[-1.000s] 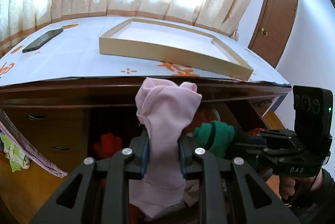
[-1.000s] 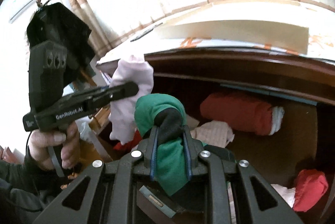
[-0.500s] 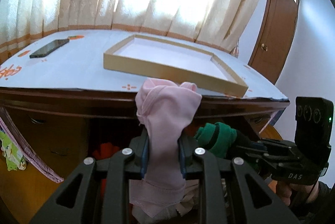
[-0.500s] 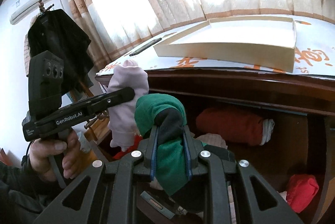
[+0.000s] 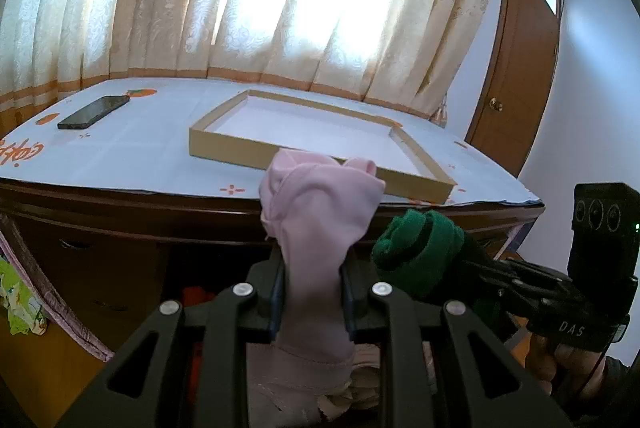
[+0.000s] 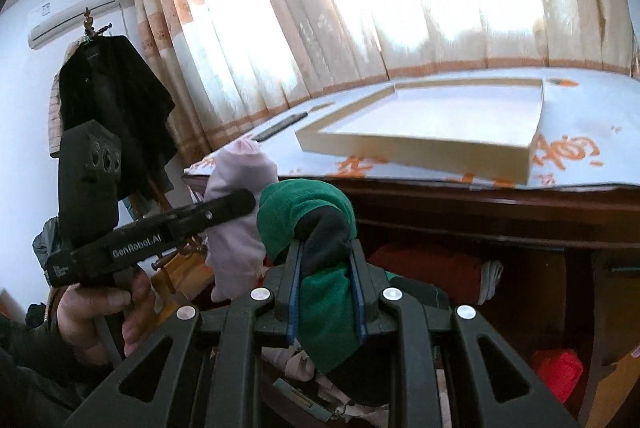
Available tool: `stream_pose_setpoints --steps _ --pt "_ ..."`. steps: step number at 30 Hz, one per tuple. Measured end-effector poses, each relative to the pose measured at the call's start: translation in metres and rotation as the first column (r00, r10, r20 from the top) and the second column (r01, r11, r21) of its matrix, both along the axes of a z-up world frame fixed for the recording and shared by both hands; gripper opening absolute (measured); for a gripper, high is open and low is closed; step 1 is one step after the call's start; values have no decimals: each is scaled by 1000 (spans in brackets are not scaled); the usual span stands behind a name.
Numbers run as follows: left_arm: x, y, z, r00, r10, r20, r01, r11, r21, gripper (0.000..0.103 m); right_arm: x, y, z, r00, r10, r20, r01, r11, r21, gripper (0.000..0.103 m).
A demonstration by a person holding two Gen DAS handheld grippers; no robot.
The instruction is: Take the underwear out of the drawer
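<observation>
Two grippers were clamped tight: my left gripper (image 5: 313, 292) pinched a soft pink underwear (image 5: 320, 220), my right gripper (image 6: 326, 292) a green underwear (image 6: 308, 203) with a dark band. Both bundles hung in front of the desk's (image 5: 132, 147) wooden edge, below the shallow cardboard tray (image 5: 224, 143) on its printed cloth. Beneath the desk, the drawer (image 6: 520, 292) was dim; I made out red rolls (image 6: 432, 264) but little else. "GenRobot.AI" read on the left tool's side, "DAS" on the right one. A flat black phone (image 5: 94, 111) lay left of the tray.
</observation>
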State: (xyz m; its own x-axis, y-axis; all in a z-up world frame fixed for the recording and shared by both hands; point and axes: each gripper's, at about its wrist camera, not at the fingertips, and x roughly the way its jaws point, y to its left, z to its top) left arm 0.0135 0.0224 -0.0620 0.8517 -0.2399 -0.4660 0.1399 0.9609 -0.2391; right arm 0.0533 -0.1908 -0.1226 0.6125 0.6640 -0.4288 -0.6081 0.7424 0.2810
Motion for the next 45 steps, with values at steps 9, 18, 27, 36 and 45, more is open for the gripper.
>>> stream_pose_setpoints --steps 9,18,27,36,45 --pt "-11 -5 12 997 -7 74 6 1000 8 21 -7 -7 12 998 -19 59 16 999 45 23" --pt "-23 -10 27 988 -9 154 4 999 36 21 -13 -14 23 994 -44 102 37 997 73 23" --pt "-29 -14 33 982 -24 189 19 999 29 21 -26 -24 36 984 -64 168 45 992 114 23" --pt "-33 -17 33 979 -29 204 24 999 26 21 -37 -29 43 972 -76 223 45 989 143 23" --pt "-32 -16 39 975 -22 221 17 1000 25 21 -36 -33 50 967 -92 239 57 987 150 23"
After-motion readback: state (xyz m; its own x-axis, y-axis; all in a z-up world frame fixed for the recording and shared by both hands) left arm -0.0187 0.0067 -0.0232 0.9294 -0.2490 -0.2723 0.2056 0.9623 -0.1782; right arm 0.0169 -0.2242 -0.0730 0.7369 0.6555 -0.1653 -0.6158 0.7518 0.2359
